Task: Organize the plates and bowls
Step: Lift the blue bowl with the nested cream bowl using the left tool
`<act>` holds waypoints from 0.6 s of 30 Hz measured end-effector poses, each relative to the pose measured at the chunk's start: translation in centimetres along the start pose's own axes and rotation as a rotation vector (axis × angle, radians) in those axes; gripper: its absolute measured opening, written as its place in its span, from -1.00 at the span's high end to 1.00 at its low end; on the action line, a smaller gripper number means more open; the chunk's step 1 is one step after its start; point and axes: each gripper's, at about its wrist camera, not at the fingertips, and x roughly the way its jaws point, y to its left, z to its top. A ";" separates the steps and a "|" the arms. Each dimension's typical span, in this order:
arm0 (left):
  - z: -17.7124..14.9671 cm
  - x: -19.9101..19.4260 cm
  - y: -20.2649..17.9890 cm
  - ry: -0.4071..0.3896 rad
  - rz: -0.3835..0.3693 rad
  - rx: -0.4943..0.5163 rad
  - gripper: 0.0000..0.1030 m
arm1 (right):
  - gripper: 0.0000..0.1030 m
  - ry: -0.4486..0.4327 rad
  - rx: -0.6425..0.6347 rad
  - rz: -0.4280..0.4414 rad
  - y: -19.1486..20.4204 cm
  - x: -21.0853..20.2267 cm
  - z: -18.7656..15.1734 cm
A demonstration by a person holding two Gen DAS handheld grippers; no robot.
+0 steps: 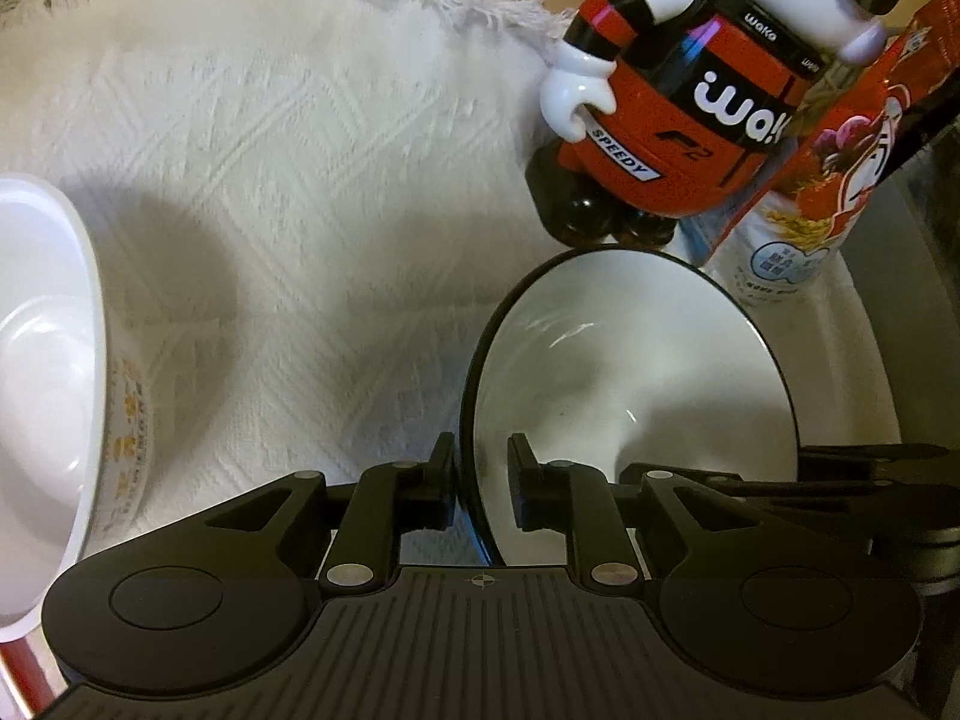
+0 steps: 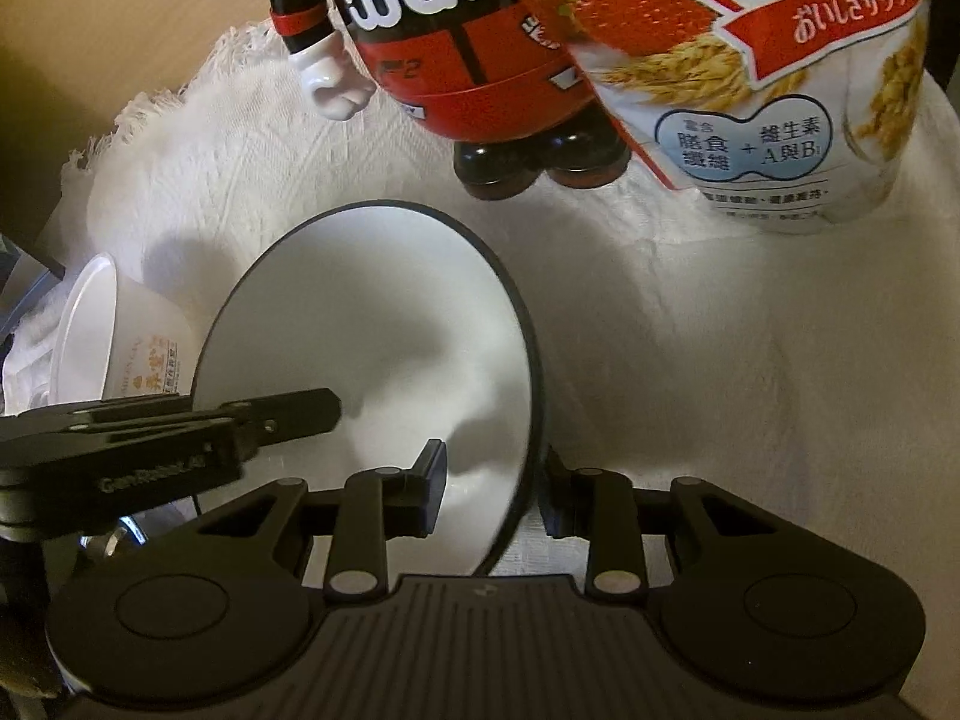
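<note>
1. left gripper [image 1: 480, 480] straddles the near rim of the black-edged bowl [image 1: 630, 360], fingers not quite touching it.
2. right gripper [image 2: 489, 495] straddles the opposite rim, likewise loose.
3. bowl looks stiff, glossy, breakable; pinch the rim firmly.

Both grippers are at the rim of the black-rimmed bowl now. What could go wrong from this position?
1. The left gripper and right gripper straddle opposite sides of the black-rimmed bowl with visible gaps, so a firm grip is not evident. An uneven lift could tip or drop it.
2. The red toy figure and cereal bag stand close behind the bowl; pushing forward could knock them over.
3. The patterned bowl sits nearby on the left gripper's side; a sideways swing may hit it.
</note>
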 end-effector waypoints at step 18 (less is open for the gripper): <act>0.3 1.1 0.4 0.018 -0.017 -0.045 0.63 | 0.28 -0.035 -0.020 0.017 0.5 0.6 1.0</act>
